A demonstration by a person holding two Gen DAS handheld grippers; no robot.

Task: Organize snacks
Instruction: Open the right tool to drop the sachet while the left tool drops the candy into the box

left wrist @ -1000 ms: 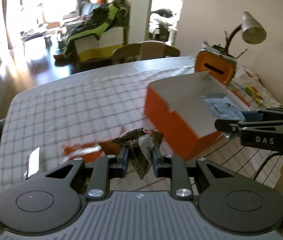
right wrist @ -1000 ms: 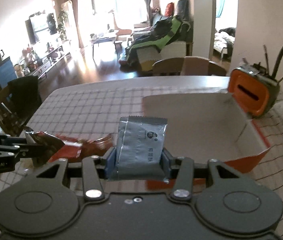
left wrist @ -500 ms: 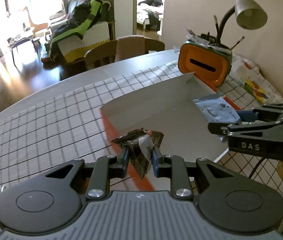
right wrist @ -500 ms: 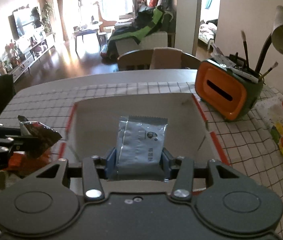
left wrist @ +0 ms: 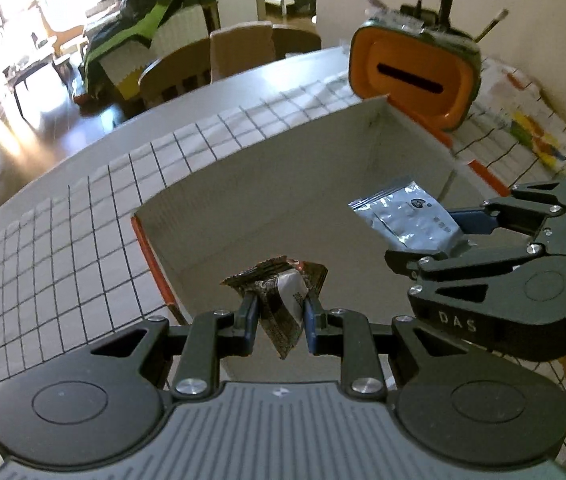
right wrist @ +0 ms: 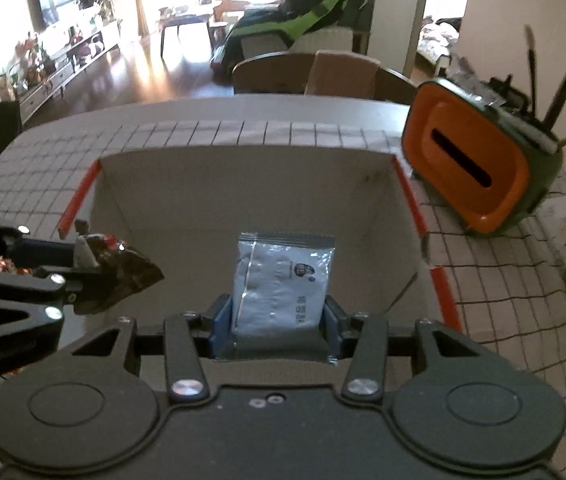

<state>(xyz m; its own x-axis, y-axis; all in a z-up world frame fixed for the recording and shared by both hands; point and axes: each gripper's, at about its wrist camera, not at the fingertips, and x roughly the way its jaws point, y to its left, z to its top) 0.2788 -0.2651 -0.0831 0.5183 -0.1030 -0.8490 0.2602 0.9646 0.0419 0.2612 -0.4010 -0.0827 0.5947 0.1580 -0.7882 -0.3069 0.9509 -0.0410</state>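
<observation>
Nearest the left wrist camera, the left gripper (left wrist: 279, 312) is clamped narrow on a crumpled dark snack wrapper (left wrist: 283, 296), which bunches between the pads and sticks out both above and below them. In the right wrist view the right gripper (right wrist: 277, 320) is closed on a flat silver-blue snack packet (right wrist: 283, 284), gripped by its lower end so that its long axis stands upright, pointing away along the fingers.

Just beyond both sets of fingertips lies the open cardboard box (left wrist: 243, 184), white inside with orange outer faces, resting on the checked cloth of the counter (left wrist: 63, 240). This is the relation the coming drop turns on: both snacks hang over the box's mouth, inside its near rim, with the white floor showing directly ahead of and below each gripper. The dark wrapper sits toward the box's left side, close to the orange left edge; the silver packet sits nearer the middle and right. The two grippers are near each other but apart, each visible at the edge of the other's view. How high the snacks hang above the box floor is hard to judge through the fisheye, and the floor looks empty from here.

Past the box's far right corner stands an orange and green holder (right wrist: 479, 168) with brushes in it, just beside the box. Farther off are a chair back (right wrist: 339, 76) and the living room.
</observation>
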